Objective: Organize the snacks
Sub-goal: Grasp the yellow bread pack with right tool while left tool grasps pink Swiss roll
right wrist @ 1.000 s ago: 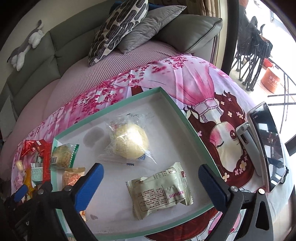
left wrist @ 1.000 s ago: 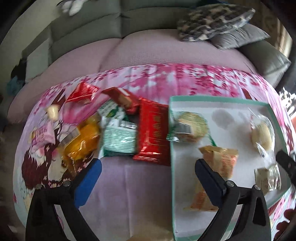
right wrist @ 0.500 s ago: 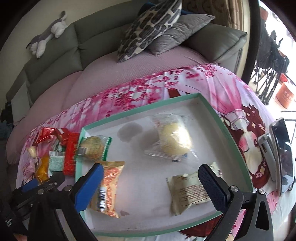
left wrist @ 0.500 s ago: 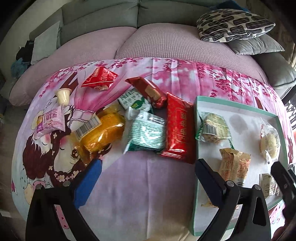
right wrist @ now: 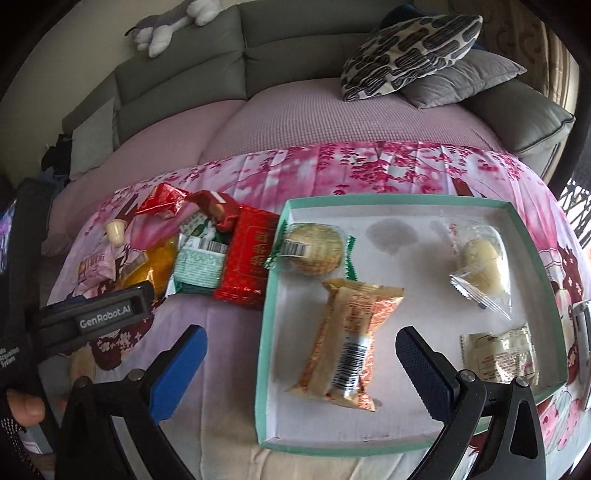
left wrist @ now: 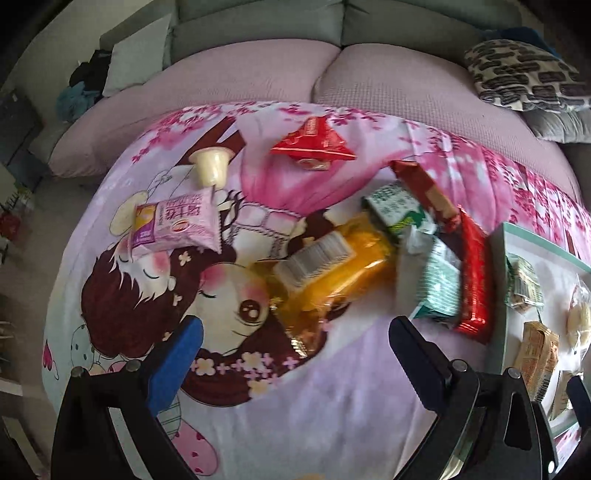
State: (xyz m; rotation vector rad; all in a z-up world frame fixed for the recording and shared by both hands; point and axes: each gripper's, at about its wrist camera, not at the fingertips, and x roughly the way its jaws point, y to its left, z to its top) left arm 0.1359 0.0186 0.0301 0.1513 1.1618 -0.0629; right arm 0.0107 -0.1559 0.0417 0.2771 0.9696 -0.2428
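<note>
Loose snacks lie on a pink cartoon cloth: an orange pack (left wrist: 332,269), a green pack (left wrist: 439,280), a red flat pack (left wrist: 474,273), a pink pack (left wrist: 177,225), a red triangular pack (left wrist: 314,142) and a small jelly cup (left wrist: 210,166). My left gripper (left wrist: 295,354) hovers open in front of the orange pack, holding nothing. The green-rimmed white box (right wrist: 273,295) holds a round cake (right wrist: 314,247), an orange-brown pack (right wrist: 347,339), a clear-wrapped bun (right wrist: 480,262) and a pale pack (right wrist: 498,354). My right gripper (right wrist: 299,362) is open over the box's left wall.
A grey sofa (right wrist: 258,55) with patterned cushions (right wrist: 410,48) and a plush toy (right wrist: 166,26) stands behind. The left gripper's body (right wrist: 96,314) and a person's hand (right wrist: 22,406) are at the left in the right wrist view. A phone on a stand (right wrist: 583,332) sits at the right edge.
Both grippers have swung left. The left view has shifted from the box to the loose snack pile; the right view now takes in the box's left half and the pile. Nothing has been picked up.
</note>
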